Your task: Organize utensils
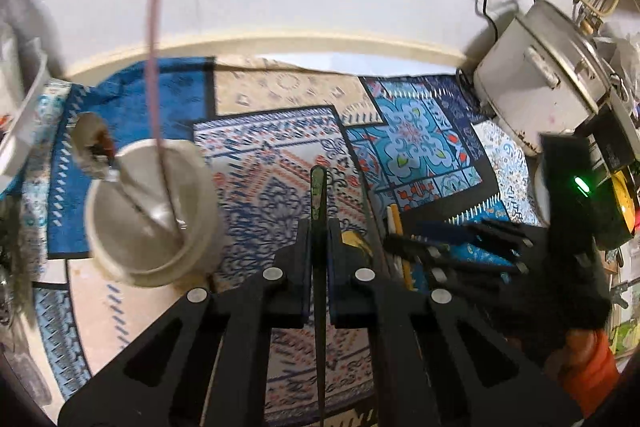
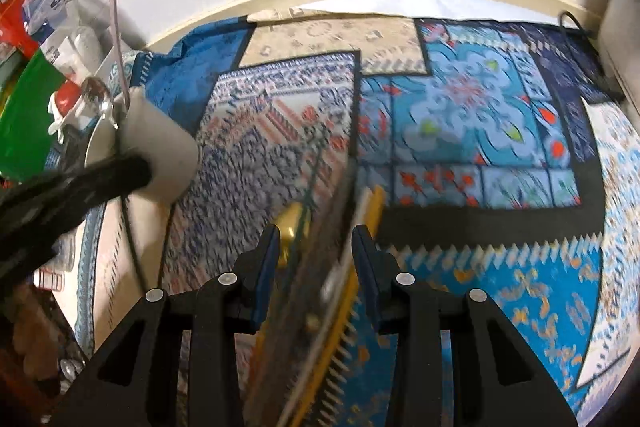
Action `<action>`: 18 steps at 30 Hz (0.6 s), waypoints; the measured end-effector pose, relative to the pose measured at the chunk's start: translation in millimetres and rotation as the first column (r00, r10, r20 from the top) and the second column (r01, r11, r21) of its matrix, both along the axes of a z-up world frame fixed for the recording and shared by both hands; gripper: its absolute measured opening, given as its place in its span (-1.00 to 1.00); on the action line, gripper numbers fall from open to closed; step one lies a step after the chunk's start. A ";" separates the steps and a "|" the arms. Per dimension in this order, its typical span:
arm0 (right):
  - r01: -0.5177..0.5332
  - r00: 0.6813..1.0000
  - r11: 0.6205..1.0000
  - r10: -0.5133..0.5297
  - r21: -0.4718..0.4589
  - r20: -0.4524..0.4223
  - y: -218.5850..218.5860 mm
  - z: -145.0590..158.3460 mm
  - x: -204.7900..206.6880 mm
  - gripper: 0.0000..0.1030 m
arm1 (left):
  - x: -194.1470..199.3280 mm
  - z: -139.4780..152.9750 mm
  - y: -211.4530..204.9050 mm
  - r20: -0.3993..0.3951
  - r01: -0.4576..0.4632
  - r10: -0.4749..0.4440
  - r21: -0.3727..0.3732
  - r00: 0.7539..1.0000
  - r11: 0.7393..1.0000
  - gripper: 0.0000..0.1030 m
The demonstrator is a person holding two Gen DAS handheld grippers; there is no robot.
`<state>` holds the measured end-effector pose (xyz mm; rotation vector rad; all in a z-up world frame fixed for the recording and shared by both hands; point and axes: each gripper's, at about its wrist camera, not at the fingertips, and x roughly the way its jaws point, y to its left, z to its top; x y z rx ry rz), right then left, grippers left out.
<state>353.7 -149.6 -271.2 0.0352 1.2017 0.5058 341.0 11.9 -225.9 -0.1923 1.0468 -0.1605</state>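
while a patchwork-patterned cloth [image 1: 280,155] in blues, creams and reds covers the table, a round off-white holder [image 1: 152,211] stands on it with a steel spoon [image 1: 94,147] and a thin pink stick [image 1: 158,39] leaning out. the left gripper [image 1: 319,239] is pinched almost flat on a slim dark green utensil handle [image 1: 319,195], whose long axis runs straight ahead between the pads. the right gripper [image 2: 316,251] stands part-spread around a blurred bundle of long utensils [image 2: 340,235], yellow and white handles pointing ahead.
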 end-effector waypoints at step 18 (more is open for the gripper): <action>0.012 1.000 0.997 -0.012 -0.077 -0.003 31.3 -30.4 28.7 -0.86 | -16.4 15.6 26.4 0.057 -0.037 0.039 -0.029 0.998 0.999 -0.91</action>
